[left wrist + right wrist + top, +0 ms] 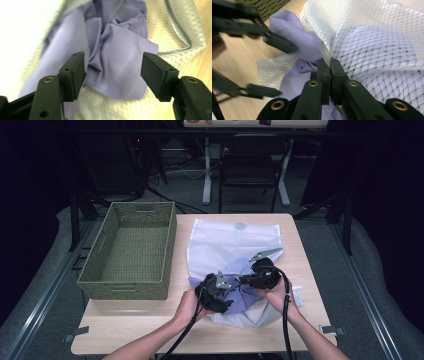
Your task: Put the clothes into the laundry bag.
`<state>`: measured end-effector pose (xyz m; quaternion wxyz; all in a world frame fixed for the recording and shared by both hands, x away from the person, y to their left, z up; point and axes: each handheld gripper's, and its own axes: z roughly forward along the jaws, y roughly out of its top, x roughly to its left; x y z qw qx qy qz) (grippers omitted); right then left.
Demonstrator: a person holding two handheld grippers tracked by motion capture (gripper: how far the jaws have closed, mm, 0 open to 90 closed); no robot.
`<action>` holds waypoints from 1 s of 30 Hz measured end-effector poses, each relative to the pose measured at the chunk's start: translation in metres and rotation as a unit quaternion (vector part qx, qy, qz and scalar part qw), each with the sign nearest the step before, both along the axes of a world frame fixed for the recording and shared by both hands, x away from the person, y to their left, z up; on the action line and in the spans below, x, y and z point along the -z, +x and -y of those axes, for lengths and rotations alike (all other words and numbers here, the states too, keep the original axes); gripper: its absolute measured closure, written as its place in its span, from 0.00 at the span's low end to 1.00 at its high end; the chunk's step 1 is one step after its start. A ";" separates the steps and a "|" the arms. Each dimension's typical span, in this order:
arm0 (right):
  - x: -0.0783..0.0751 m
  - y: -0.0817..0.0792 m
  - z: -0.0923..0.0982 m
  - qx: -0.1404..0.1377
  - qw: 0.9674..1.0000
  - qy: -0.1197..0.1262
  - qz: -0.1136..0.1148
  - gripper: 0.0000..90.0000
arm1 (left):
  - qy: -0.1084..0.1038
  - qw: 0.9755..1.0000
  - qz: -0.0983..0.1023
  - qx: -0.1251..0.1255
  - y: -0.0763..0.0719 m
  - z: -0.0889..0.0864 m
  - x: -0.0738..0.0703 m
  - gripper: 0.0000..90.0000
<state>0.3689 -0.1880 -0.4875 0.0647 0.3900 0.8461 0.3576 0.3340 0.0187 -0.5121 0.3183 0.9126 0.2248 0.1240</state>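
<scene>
A white mesh laundry bag (230, 240) lies on the wooden table (140, 320), with a lavender garment (245, 292) bunched at its near opening. My right gripper (330, 63) is shut on the bag's mouth edge (372, 37) and lifts it off the garment (297, 42). My left gripper (113, 65) is open. Its jaws stand on either side of a fold of the lavender cloth (117, 57) without pressing on it. From above, the left gripper (220, 295) and right gripper (250, 280) sit close together over the bag's near end.
A green woven basket (100, 285) stands at the table's left side, beside the bag. Bare tabletop runs along the front edge. A chair (250, 165) and table legs stand beyond the far edge.
</scene>
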 end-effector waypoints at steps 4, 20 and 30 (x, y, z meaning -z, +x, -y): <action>0.000 0.001 0.001 0.000 1.000 -0.001 0.001 0.98 | -0.003 1.000 0.017 -0.024 0.004 -0.009 -0.007 0.29; 0.006 0.001 -0.005 -0.008 1.000 -0.007 -0.012 0.98 | 0.021 0.999 -0.043 -0.022 0.028 0.015 0.036 0.34; 0.004 -0.002 -0.009 -0.013 1.000 -0.005 -0.007 0.98 | -0.020 0.998 0.044 -0.040 0.024 0.026 0.048 0.92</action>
